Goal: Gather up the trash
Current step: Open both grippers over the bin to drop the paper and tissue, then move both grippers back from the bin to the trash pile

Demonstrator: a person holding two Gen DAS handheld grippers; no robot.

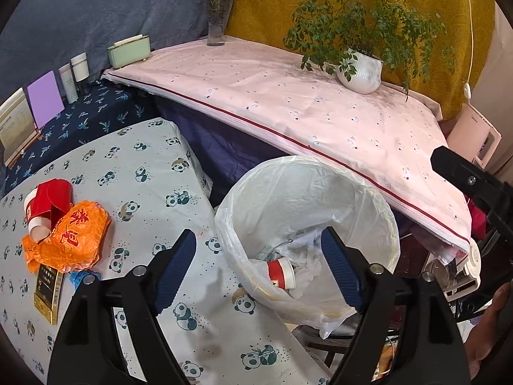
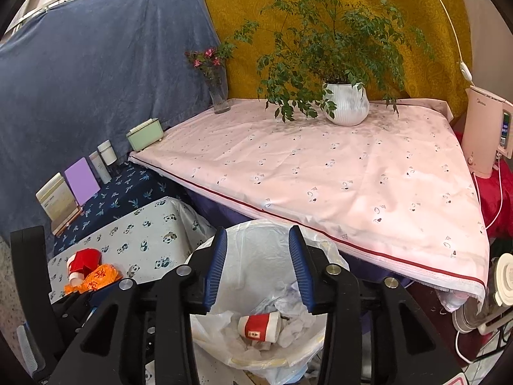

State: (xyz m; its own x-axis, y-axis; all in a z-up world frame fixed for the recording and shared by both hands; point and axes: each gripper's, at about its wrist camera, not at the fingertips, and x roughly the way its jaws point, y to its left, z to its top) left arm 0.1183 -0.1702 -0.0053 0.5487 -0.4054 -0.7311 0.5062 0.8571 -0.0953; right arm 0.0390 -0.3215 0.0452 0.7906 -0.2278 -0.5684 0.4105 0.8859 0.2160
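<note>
A bin with a white liner [image 1: 320,192] [image 2: 263,256] stands between the panda-print table [image 1: 144,166] and the pink-covered table. Inside it lie a red-and-white paper cup [image 1: 280,272] [image 2: 259,322] and crumpled tissue [image 1: 304,256]. My left gripper [image 1: 258,234] is open and empty, over the table's edge and the bin's near rim. My right gripper [image 2: 258,231] hangs open above the bin, with nothing between its blue pads [image 2: 214,269]. On the panda table a red paper cup [image 1: 45,208] [image 2: 83,264] rests against an orange plastic bag [image 1: 70,240] [image 2: 96,279], with a black-and-gold box [image 1: 48,292] beside them.
The pink-covered table [image 2: 320,176] carries a potted plant [image 2: 346,102], a flower vase [image 2: 219,96] and a green box [image 2: 144,134]. Bottles [image 1: 75,73] and a purple card [image 1: 45,96] stand on a dark blue cloth. An appliance [image 2: 487,128] is at far right. A hand [image 1: 493,320] shows at lower right.
</note>
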